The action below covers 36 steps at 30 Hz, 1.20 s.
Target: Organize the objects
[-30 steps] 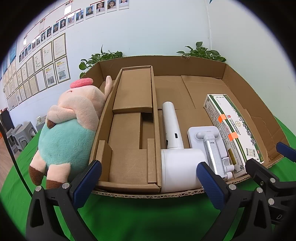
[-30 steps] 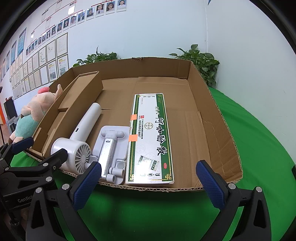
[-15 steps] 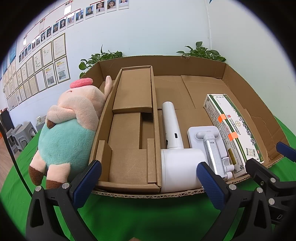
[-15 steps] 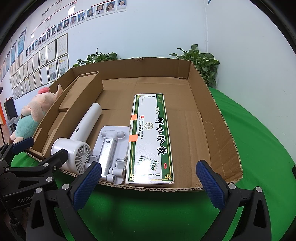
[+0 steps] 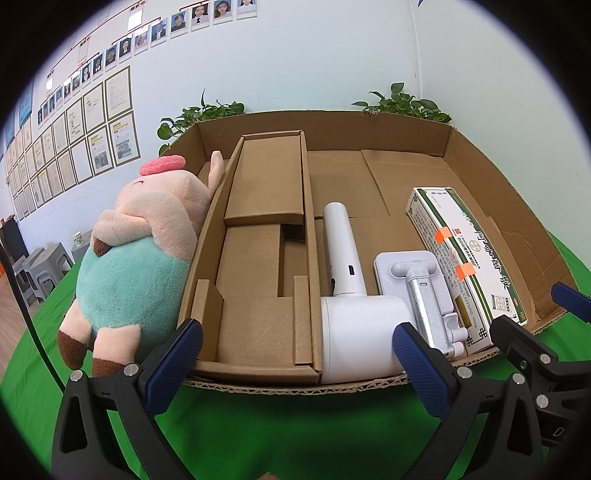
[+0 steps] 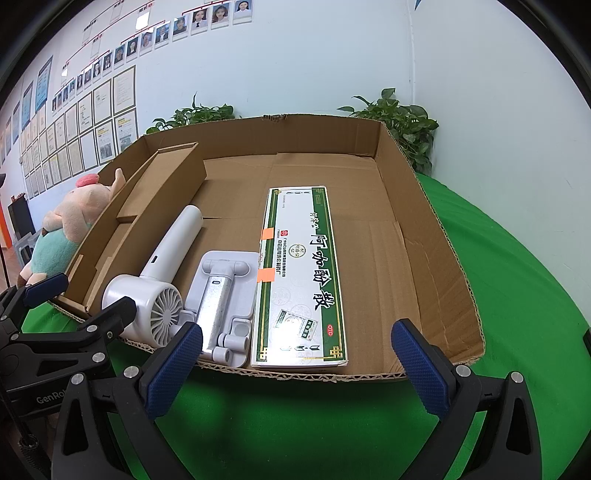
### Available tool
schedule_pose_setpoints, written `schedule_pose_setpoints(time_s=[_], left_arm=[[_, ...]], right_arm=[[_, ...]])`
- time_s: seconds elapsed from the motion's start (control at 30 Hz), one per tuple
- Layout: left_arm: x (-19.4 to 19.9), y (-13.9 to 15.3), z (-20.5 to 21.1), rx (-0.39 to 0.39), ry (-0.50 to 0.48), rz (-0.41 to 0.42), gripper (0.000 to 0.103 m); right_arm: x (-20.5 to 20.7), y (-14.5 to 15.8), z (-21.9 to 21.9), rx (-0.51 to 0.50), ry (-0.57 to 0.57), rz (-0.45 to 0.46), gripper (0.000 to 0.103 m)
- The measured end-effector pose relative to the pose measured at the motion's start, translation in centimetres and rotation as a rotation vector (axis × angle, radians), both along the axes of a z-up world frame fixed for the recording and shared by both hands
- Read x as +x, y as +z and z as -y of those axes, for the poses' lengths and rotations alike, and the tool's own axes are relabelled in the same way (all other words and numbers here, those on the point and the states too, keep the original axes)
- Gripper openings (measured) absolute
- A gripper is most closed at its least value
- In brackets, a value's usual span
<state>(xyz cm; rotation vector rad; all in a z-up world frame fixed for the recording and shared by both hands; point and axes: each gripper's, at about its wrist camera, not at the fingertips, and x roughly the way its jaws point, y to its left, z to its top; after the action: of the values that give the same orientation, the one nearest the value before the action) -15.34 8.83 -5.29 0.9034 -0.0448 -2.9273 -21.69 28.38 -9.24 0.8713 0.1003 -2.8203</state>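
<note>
Lying beyond the left hand-held gripper [image 5: 297, 363]: white fan [image 5: 354, 317].

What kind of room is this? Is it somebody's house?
Probably not a house. It looks like an office or workroom: rows of framed certificates and a line of staff photos hang on the wall, and the table has a plain green cloth with a cardboard box on it.

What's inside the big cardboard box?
The shallow brown cardboard box holds a folded cardboard insert, a white handheld fan, a white folding stand and a long green-and-white carton. Whatever lies beneath them is covered.
</note>
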Motion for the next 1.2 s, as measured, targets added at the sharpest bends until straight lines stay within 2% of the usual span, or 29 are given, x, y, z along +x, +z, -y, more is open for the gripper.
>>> schedule_pose_setpoints(time_s=[1.2], left_arm=[[0.08,0.01,0.05,0.003,-0.003,0.000,0.102]], right_arm=[[-0.13,-0.05,0.39,0.000,-0.002,-0.001,0.103]])
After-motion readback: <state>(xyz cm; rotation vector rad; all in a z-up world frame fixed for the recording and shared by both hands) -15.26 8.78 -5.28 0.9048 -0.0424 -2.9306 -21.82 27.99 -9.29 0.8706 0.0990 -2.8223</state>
